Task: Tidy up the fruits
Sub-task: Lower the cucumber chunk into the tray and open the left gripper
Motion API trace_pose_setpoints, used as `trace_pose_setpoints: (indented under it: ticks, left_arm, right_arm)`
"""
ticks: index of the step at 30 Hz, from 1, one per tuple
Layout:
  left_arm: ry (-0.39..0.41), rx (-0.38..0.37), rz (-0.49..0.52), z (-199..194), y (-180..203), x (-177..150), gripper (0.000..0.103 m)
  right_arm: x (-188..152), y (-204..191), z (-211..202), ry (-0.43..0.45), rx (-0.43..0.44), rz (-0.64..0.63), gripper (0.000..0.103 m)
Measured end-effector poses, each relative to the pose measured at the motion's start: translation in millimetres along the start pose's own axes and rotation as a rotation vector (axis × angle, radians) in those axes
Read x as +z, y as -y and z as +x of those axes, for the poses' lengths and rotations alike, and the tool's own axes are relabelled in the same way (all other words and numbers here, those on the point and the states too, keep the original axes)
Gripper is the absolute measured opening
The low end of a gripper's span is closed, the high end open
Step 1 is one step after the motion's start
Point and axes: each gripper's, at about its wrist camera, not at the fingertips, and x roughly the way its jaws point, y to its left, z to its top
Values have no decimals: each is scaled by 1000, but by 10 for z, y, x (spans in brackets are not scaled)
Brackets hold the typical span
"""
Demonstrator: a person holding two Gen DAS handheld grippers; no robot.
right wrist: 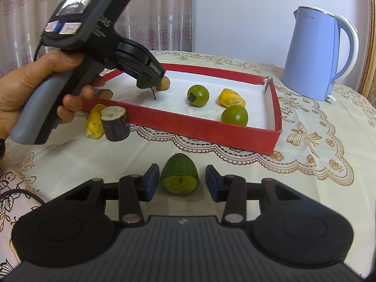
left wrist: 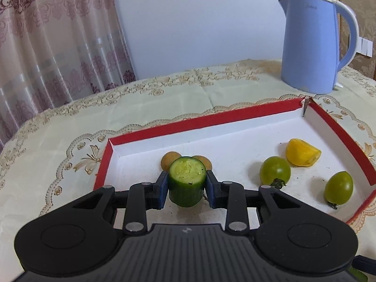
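Red tray, green fruit: a count from both wrists

**Left wrist view.** Red cardboard walled the tray [left wrist: 235, 117], and inside it we counted two green tomatoes [left wrist: 275, 171] [left wrist: 338, 187], one yellow fruit piece [left wrist: 302, 152] and two brownish round fruits [left wrist: 169, 159], both partly hidden behind our load. One blue kettle [left wrist: 310, 44] stood on the embroidered tablecloth [left wrist: 70, 122] beyond the tray. Our left gripper [left wrist: 187, 185] was clamped narrowly on a cucumber chunk [left wrist: 187, 181], a blue pad pressing each side, cut face towards the camera, held above the tray's near-left part.

**Right wrist view.** We counted the same two tomatoes and yellow piece in the tray, but only one brown fruit [right wrist: 163, 83], since the left gripper's head covered the rest. A hand [right wrist: 35, 87] gripped that tool's grey handle. Outside the tray's near-left wall stood two dark stubby cut pieces [right wrist: 115, 123] [right wrist: 103, 93] and one yellow piece [right wrist: 94, 124]; what the dark ones were we could not make out. Our right gripper [right wrist: 179, 183] stood partly open, its pads apart from a green cucumber end [right wrist: 179, 175] lying on the cloth between them.
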Motion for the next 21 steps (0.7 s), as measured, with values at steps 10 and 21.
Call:
trace_pose_setpoints:
  ticks: [10, 21]
  left_arm:
    - [-11, 37, 4, 74, 28, 55, 36]
    - [57, 79, 2, -255, -100, -36, 69]
  right_arm:
    - [1, 0, 3, -1, -2, -2, 39]
    - [2, -14, -2, 1, -10, -6, 35]
